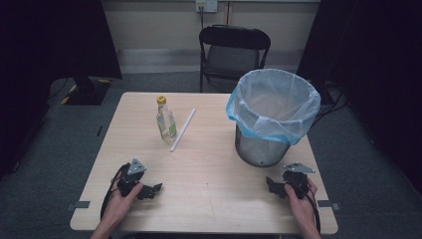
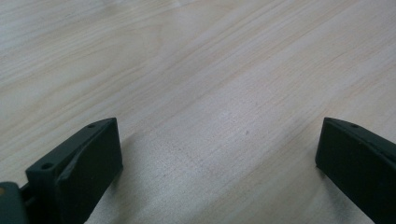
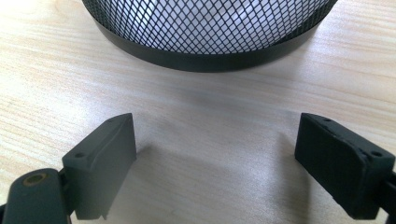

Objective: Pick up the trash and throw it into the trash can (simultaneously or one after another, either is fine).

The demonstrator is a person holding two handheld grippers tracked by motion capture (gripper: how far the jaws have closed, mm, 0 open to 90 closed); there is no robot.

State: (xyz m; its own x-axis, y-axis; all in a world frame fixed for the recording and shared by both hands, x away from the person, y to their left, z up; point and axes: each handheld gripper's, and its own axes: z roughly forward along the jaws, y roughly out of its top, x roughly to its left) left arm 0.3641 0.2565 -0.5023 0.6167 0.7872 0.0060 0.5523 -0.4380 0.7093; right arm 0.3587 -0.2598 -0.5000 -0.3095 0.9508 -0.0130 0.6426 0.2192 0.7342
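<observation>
You rest both the left gripper (image 1: 149, 190) and right gripper (image 1: 275, 187) on the table (image 1: 209, 164), jaws spread and empty, seemingly poised before reaching bottle (image 1: 165, 121) or straw (image 1: 182, 130).

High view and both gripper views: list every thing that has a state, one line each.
bottle: upright, yellow cap on, untouched.
straw: lying flat beside the bottle, apart from it.
bin: upright, lined with a blue bag, mouth open.
left tongs: open, empty, low on the table.
right tongs: open, empty, near the bin's base.
folding chair: unfolded, unoccupied.
</observation>
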